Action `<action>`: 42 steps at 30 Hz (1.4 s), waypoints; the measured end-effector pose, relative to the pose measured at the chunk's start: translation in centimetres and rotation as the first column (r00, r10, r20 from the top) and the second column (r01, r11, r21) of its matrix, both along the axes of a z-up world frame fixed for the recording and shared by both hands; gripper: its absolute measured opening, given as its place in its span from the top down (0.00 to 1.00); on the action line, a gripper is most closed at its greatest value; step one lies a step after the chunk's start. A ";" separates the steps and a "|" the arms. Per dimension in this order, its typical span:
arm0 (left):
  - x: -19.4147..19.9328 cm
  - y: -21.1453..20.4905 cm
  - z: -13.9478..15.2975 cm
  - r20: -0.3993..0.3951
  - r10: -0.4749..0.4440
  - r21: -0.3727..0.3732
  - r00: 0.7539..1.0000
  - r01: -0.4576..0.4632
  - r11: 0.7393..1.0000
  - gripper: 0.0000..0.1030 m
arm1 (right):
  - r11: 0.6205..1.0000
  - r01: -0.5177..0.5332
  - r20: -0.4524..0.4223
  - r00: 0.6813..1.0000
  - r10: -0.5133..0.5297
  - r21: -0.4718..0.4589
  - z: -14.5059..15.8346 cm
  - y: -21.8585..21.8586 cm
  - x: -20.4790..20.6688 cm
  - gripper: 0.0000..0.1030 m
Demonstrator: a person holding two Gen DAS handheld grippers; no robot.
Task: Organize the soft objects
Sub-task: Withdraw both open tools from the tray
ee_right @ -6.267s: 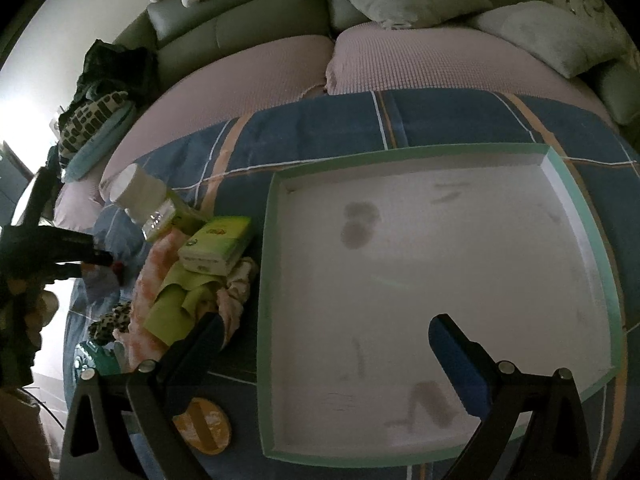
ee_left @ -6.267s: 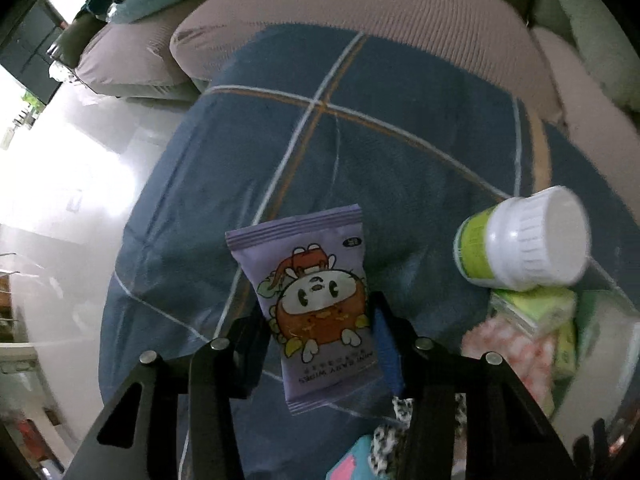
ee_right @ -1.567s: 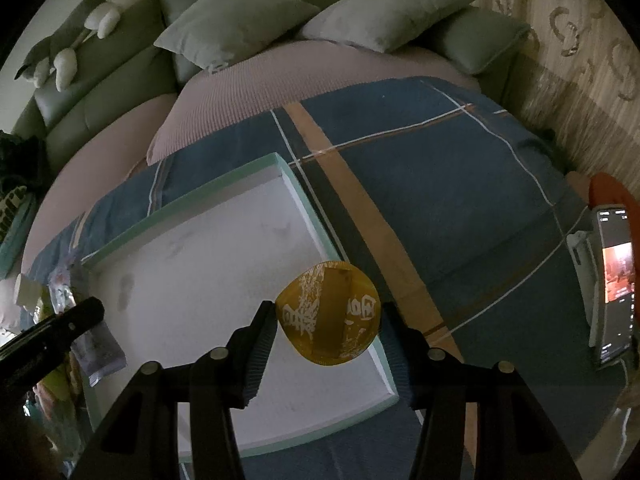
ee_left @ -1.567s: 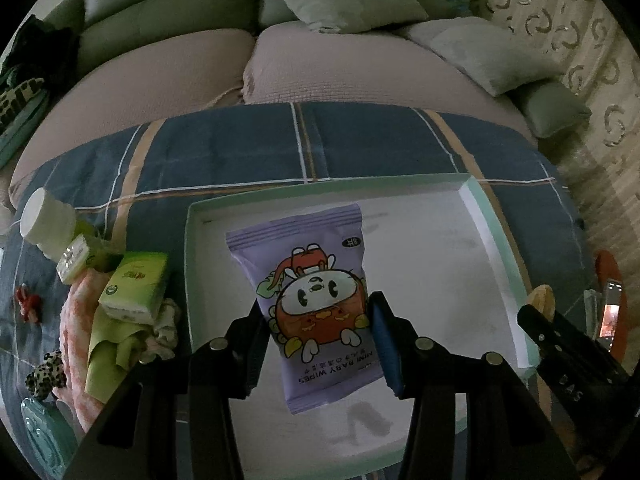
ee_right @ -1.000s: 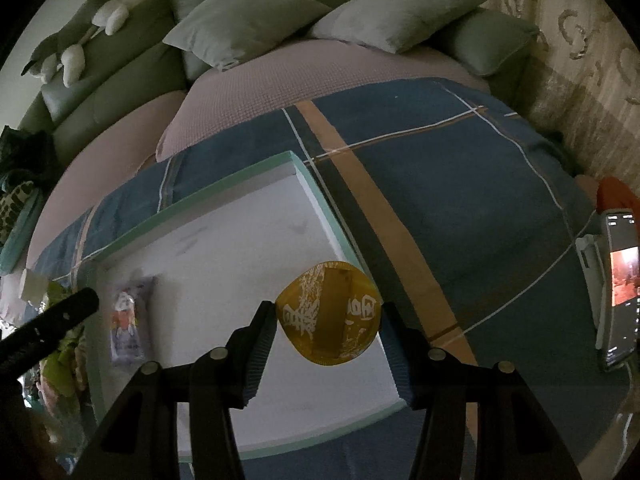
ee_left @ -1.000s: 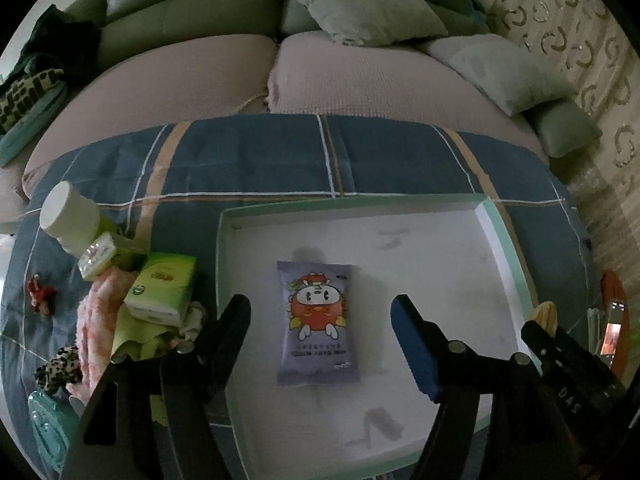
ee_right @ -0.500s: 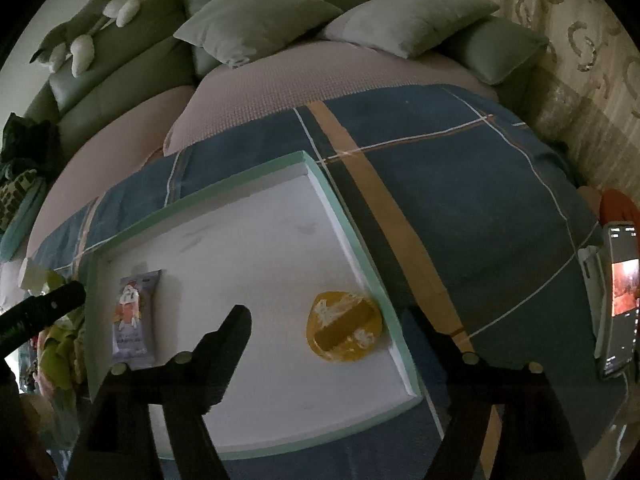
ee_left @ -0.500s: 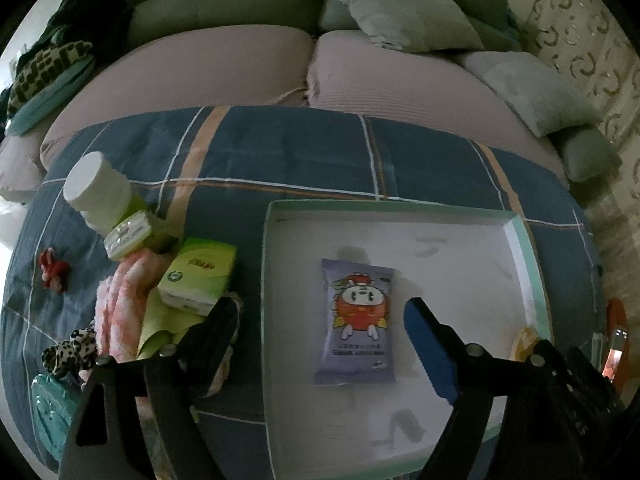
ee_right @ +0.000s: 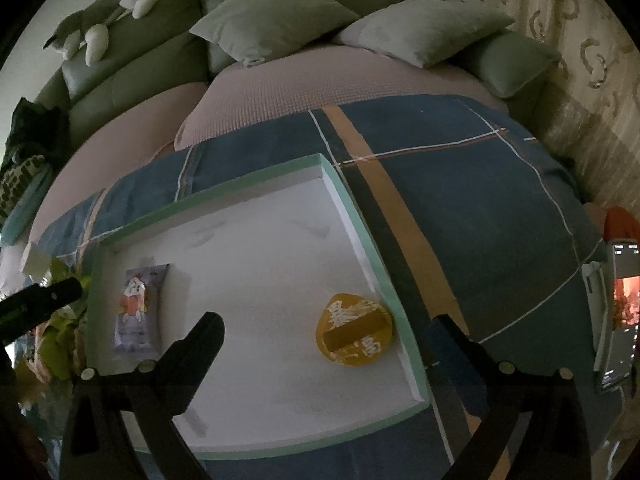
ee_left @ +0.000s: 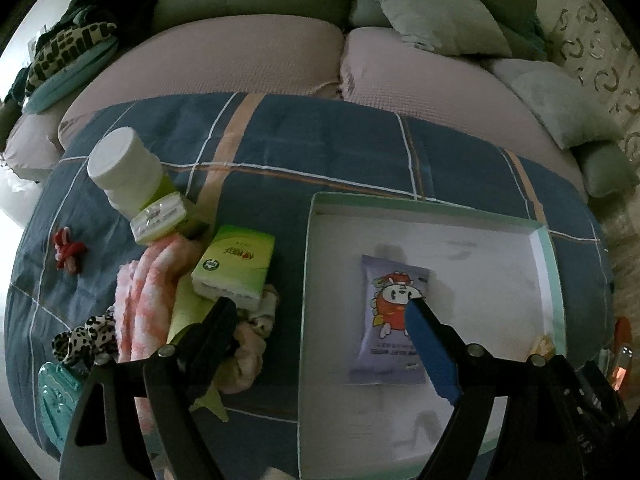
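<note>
Clutter is heaped at the left on the blanket [ee_left: 320, 152]: bottle [ee_left: 124, 172], towel [ee_left: 144, 300], tissue pack [ee_left: 236, 266]. Beside it the tray [ee_left: 306, 280] is seen, with the purple pouch [ee_left: 394, 324] laid flat at its left and the yellow packet [ee_right: 354, 330] by its right wall. Both the left gripper [ee_left: 320, 312] and the right gripper [ee_right: 324, 324] are held above with fingers wide, nothing gripped.

The purple cartoon-printed snack packet [ee_left: 394, 320] left the left gripper [ee_left: 320, 304] and now lies mid-frame in the white tray [ee_left: 460, 248]. The round yellow pouch [ee_right: 354, 330], freed from the right gripper [ee_right: 326, 322], lies lower right there.
</note>
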State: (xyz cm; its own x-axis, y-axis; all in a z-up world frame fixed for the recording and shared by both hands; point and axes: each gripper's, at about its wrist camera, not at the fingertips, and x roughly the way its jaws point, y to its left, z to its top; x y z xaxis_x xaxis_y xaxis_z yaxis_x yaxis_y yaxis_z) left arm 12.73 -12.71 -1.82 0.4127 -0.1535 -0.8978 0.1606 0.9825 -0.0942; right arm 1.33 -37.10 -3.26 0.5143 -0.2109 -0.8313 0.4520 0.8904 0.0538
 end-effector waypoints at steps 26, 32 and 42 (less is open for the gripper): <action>-0.5 3.3 2.8 0.067 0.035 -0.049 0.997 -0.032 0.998 0.06 | 0.999 -0.035 -0.005 0.999 0.035 -0.021 0.5 1.7 0.2 0.00; -1.0 7.6 5.0 0.130 0.122 0.003 0.984 -0.124 0.992 0.06 | 0.999 -0.053 0.038 0.998 0.053 -0.004 1.2 3.1 0.5 0.00; -2.7 16.2 6.6 0.169 0.304 -0.032 0.938 -0.303 0.953 0.06 | 0.987 -0.162 0.038 0.986 0.162 0.003 0.6 7.8 2.3 0.00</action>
State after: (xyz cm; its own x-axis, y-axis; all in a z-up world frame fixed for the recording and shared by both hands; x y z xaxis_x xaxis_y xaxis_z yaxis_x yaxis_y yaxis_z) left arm 10.04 3.52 4.79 0.5867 -0.0023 -0.8098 -0.1305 0.9867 -0.0974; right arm 3.62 -29.28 -2.62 0.5718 -0.1176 -0.8119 0.2996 0.9513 0.0732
